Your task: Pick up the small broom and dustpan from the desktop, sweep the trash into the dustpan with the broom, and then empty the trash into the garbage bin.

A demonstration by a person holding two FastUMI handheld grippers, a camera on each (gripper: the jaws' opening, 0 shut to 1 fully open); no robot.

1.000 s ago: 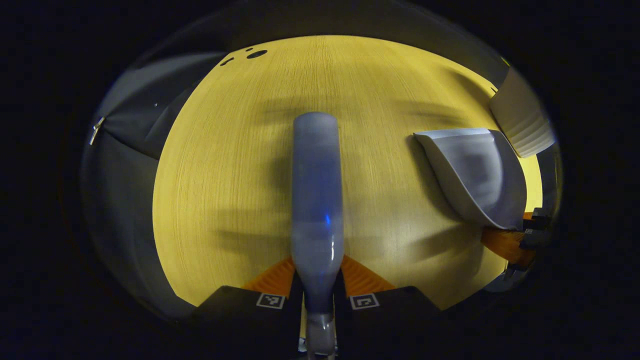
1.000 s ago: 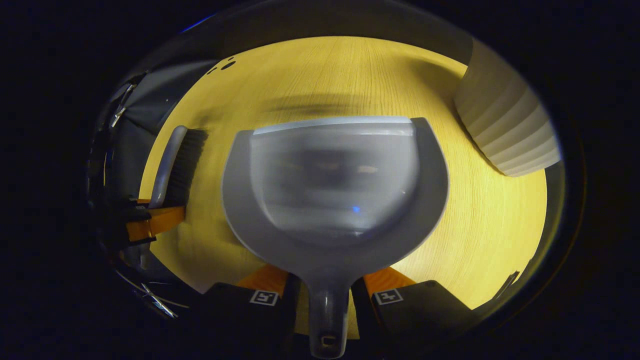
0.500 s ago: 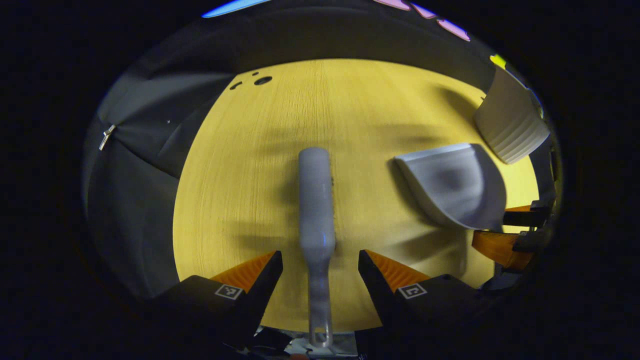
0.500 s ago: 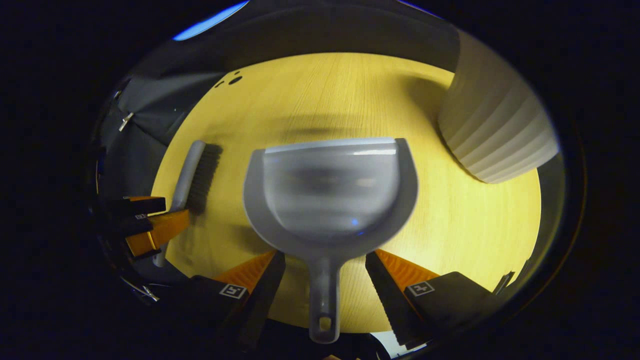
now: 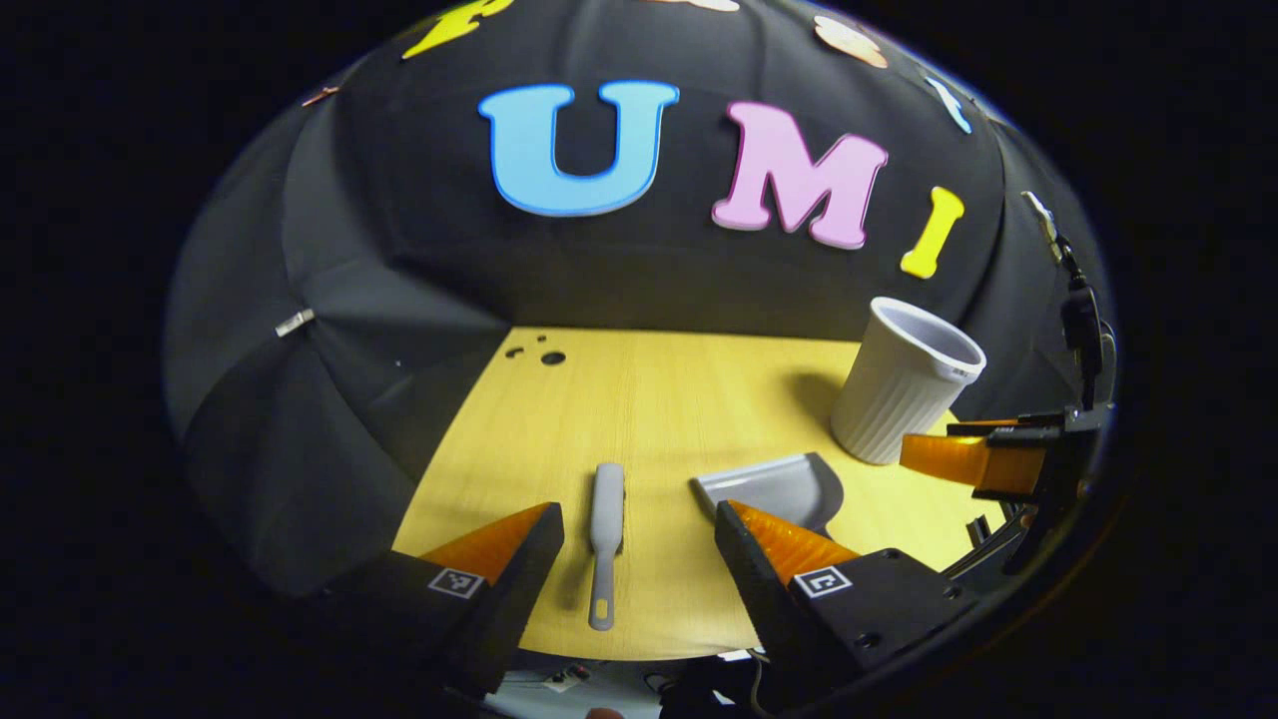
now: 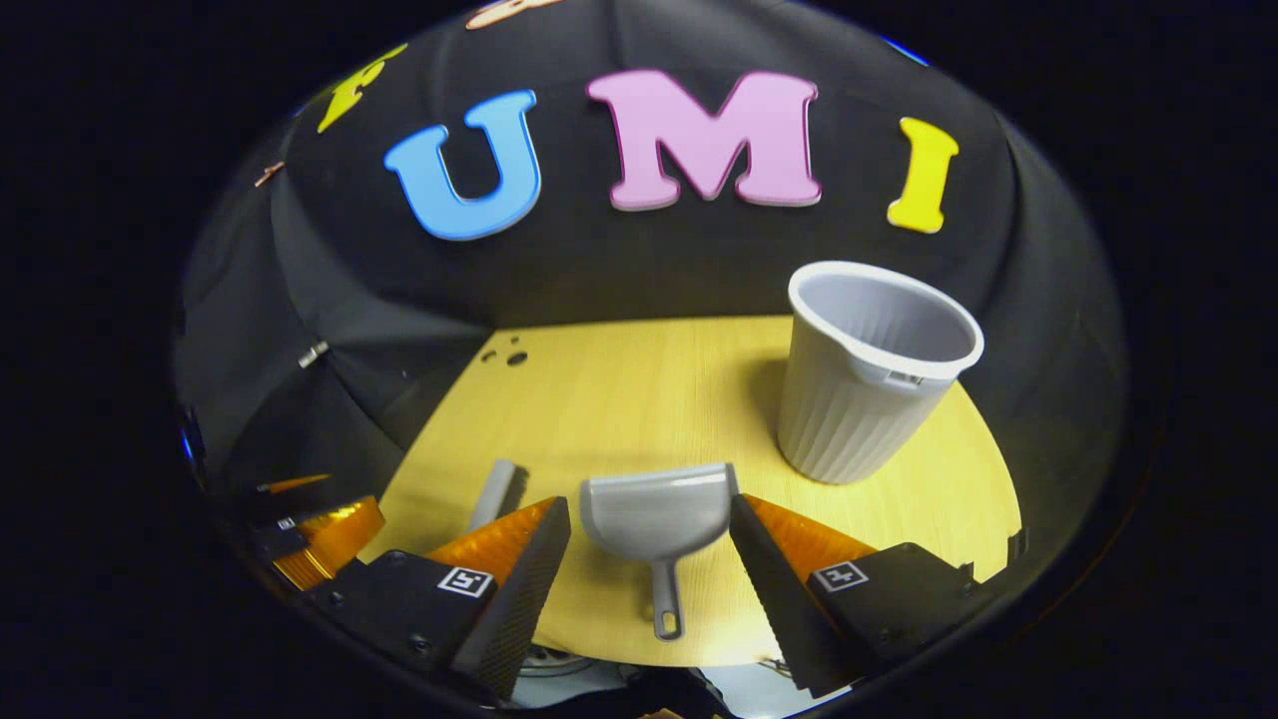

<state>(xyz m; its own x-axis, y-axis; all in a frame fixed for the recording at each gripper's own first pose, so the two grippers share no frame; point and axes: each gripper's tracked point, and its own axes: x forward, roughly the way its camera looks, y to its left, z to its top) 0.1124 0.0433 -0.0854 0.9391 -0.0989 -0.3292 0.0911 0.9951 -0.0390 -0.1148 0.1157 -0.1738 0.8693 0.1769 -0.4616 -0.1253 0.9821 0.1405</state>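
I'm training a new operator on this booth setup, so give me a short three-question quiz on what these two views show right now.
1. True or false: the left gripper is shut on the broom.
2. Which stands upright on the desk? A) garbage bin B) dustpan C) broom
3. Fill in: the dustpan's handle points toward the ____ gripper.

Key: 1 false, it is open; 2 A; 3 right.

Both views are sharp yet dim, fisheye-bent at the edges, with soft shadows on the lit desktop [image 6: 639, 399].
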